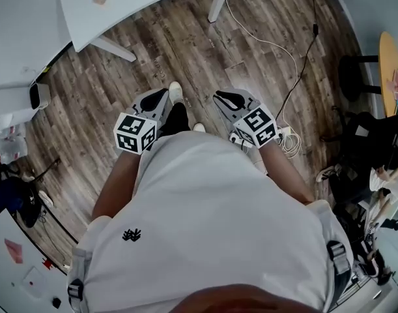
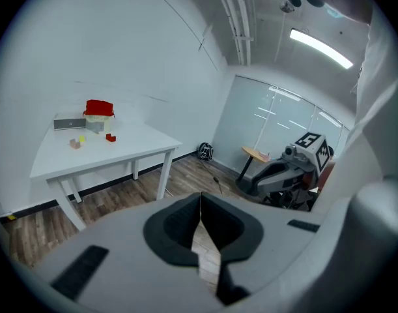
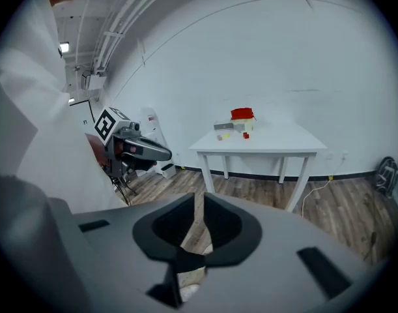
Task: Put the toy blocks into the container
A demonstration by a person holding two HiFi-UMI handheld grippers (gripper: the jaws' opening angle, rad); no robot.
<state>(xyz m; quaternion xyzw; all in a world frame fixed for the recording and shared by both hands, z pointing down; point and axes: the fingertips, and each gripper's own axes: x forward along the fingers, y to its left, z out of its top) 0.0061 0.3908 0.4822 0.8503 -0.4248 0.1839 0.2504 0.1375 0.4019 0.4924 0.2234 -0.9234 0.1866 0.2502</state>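
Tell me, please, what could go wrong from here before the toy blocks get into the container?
1. A loose white cable lies coiled on the wooden floor near the person's feet; it may trip them.
2. The left gripper and right gripper both have jaws shut and empty; they must open before reaching the small toy blocks beside the red container on the white table.

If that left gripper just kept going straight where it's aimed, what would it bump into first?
Most likely the floor: the left gripper tilts downward, jaws shut and empty, with boards straight ahead. The table stands farther off, to the left of that line, though depth is unclear.
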